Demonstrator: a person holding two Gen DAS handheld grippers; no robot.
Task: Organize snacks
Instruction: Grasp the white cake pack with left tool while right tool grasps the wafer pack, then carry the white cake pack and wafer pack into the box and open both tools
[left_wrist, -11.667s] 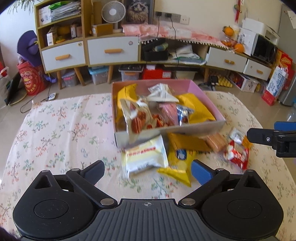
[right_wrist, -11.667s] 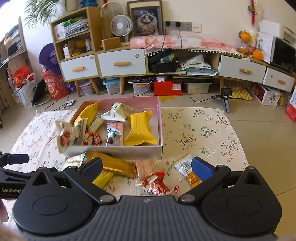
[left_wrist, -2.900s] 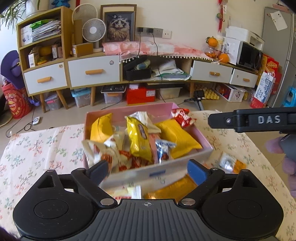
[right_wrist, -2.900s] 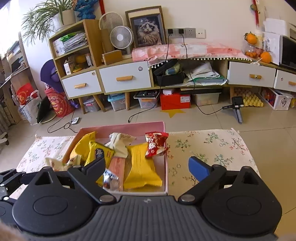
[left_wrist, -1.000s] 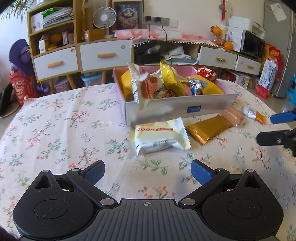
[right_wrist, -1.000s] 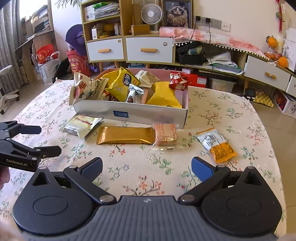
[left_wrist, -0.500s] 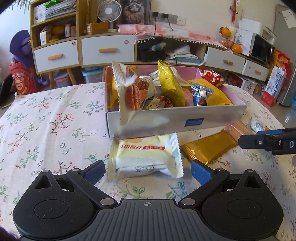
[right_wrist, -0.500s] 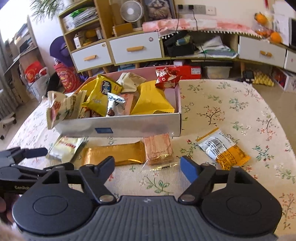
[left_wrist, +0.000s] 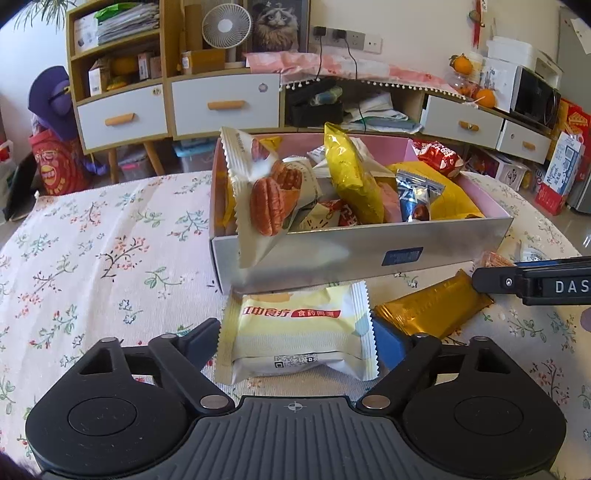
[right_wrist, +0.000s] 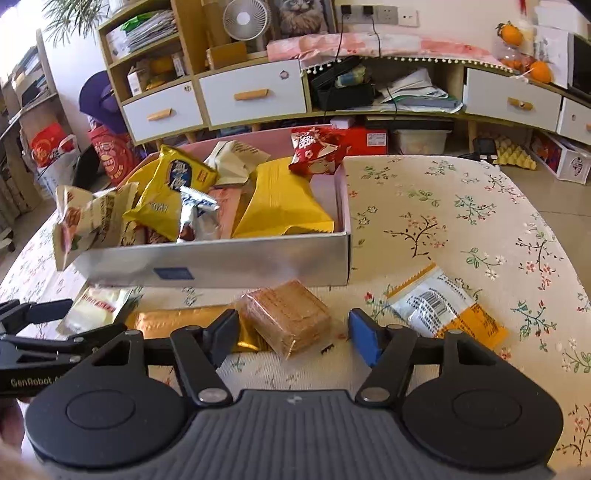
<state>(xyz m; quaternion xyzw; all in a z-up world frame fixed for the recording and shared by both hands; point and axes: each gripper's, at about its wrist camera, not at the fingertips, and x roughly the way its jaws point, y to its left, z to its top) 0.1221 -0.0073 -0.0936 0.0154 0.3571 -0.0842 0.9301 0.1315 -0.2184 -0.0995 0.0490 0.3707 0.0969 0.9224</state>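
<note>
the box (left_wrist: 369, 254) is sitting mid-frame on the cloth (left_wrist: 110, 258), snacks lying inside; below it, a packet (left_wrist: 299, 332) is lying left of a bar (left_wrist: 432, 308).

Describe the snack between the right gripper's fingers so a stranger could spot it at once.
Find the grey-fronted box heaped with snacks on the floral tablecloth. Before its front wall lie four loose packets. Yours is the brown wafer block in clear wrap, between the closing right gripper, squarer and thicker than the flat gold bar beside it.
</note>
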